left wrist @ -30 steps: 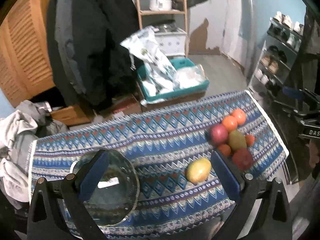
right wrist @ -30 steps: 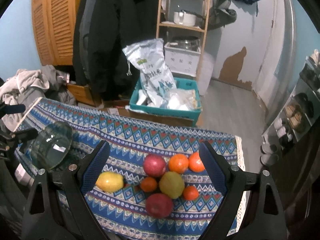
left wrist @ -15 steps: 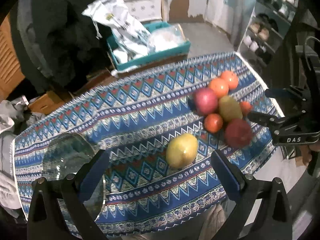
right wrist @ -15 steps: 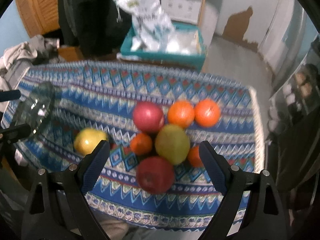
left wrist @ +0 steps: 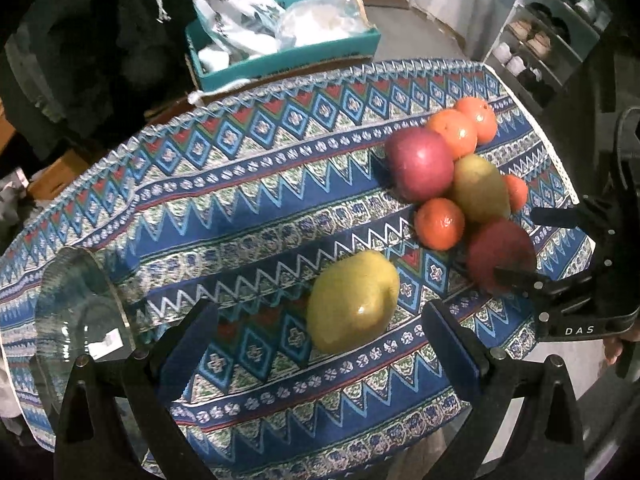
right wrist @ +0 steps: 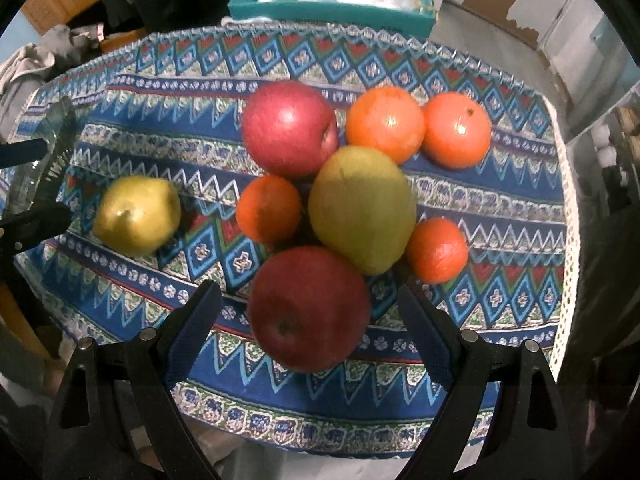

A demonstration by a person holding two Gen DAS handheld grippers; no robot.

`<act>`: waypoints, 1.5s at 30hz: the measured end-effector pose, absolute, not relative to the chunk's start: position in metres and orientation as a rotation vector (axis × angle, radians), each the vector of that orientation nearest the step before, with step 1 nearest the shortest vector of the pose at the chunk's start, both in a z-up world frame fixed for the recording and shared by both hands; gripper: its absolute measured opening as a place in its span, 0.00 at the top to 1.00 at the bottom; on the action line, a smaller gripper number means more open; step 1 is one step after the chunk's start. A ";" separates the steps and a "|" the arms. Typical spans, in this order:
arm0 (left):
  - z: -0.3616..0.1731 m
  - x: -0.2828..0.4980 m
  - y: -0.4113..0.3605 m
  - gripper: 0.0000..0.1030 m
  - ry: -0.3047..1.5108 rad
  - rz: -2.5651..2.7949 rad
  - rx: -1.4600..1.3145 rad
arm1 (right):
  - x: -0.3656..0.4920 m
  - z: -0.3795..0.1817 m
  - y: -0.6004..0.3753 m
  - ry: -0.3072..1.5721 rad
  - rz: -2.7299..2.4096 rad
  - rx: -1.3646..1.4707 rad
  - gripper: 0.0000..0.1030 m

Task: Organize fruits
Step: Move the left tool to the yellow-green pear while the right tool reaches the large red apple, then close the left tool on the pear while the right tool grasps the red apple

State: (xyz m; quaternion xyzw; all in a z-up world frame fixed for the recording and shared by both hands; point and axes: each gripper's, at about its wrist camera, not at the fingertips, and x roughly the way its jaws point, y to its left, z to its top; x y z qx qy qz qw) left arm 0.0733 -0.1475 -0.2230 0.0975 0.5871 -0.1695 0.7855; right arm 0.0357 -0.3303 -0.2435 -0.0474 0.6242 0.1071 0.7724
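A lone yellow pear (left wrist: 354, 300) (right wrist: 137, 215) lies on the patterned cloth, just ahead of my open left gripper (left wrist: 320, 340). My open right gripper (right wrist: 310, 332) hovers around the near red apple (right wrist: 308, 312) (left wrist: 500, 256), jaws either side, not touching. Behind that apple cluster a second pear (right wrist: 362, 208), a far red apple (right wrist: 290, 128), and several oranges (right wrist: 384, 124). A clear glass bowl (left wrist: 76, 320) (right wrist: 44, 156) sits at the cloth's left end. The right gripper (left wrist: 516, 244) shows at the right of the left wrist view.
The blue patterned tablecloth (left wrist: 240, 184) ends close behind the fruit and at the right in a white fringe (right wrist: 568, 200). Beyond the table stand a teal crate of bags (left wrist: 280, 36), a dark coat (left wrist: 80, 40) and a shoe rack (left wrist: 540, 40).
Both grippers have moved down and forward toward the table. The left one has closed in on the lone pear, the right one on the near red apple. No fruit has moved.
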 end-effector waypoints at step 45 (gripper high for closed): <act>-0.278 0.068 -0.166 0.32 1.306 -0.443 0.154 | 0.033 -0.267 -0.333 1.345 0.284 -0.094 0.27</act>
